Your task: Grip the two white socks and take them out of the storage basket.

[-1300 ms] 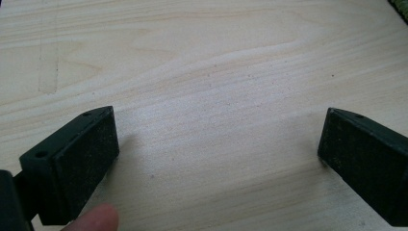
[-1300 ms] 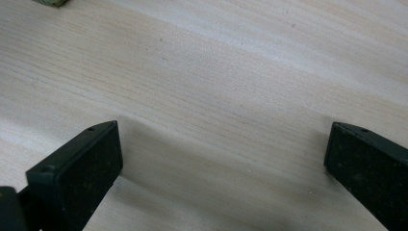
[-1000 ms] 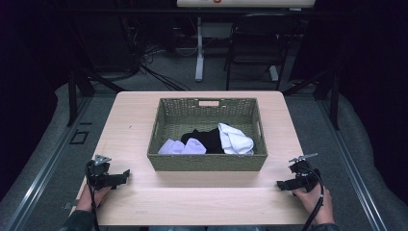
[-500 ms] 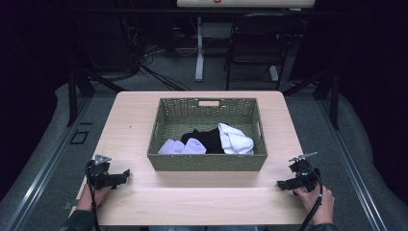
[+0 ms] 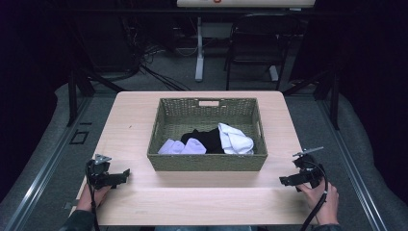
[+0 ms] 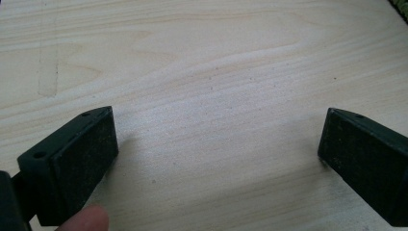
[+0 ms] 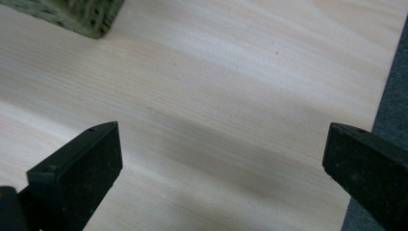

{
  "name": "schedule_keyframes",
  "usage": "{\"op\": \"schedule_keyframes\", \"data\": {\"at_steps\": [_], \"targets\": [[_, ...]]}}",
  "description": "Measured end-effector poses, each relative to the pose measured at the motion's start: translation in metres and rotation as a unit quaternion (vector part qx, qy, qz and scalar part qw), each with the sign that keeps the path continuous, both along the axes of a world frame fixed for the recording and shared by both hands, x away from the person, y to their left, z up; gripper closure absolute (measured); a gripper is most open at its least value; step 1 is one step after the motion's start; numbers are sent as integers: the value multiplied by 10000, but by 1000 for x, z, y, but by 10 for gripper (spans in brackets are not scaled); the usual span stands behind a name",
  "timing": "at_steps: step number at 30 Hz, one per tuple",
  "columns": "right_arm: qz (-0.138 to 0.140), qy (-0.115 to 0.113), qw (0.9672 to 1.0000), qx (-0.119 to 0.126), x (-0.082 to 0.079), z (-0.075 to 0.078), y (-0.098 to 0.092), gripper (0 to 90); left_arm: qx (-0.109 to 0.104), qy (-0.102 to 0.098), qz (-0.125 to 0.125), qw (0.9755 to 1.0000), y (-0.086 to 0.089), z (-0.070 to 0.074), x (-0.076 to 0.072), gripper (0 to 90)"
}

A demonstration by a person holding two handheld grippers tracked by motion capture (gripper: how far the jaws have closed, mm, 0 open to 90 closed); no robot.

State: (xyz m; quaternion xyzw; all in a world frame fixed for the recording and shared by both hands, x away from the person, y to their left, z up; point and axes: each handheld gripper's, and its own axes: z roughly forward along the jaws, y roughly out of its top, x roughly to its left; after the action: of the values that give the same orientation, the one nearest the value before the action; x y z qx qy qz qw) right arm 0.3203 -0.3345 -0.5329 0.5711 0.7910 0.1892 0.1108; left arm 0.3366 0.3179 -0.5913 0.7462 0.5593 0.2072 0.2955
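Note:
A woven olive basket (image 5: pixel 207 162) stands in the middle of the light wood table (image 5: pixel 202 202). Inside it lie a white cloth (image 5: pixel 235 138), a black cloth (image 5: pixel 206 138) and two pale lavender pieces (image 5: pixel 183 147). My left gripper (image 5: pixel 122 176) rests low over the table's near left corner, and in the left gripper view it (image 6: pixel 219 144) is open over bare wood. My right gripper (image 5: pixel 285 181) sits at the near right corner, with nothing between its wide-apart jaws in the right gripper view (image 7: pixel 221 163). Both grippers are outside the basket.
A corner of the basket (image 7: pixel 77 14) shows at the top left of the right gripper view, and the table's right edge meets grey floor (image 7: pixel 394 96) there. Beyond the table stand a chair (image 5: pixel 252 53) and cables on the floor.

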Motion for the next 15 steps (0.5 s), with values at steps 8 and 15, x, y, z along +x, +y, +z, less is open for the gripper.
{"op": "schedule_keyframes", "data": {"at_steps": [8,15], "targets": [[263,-482,9981,268,-6,35,8,0,5,3,-2,10000,0,0,0,1],[449,-430,9976,303,4,58,14,0,2,4,19,10000,0,0,-1,1]]}}
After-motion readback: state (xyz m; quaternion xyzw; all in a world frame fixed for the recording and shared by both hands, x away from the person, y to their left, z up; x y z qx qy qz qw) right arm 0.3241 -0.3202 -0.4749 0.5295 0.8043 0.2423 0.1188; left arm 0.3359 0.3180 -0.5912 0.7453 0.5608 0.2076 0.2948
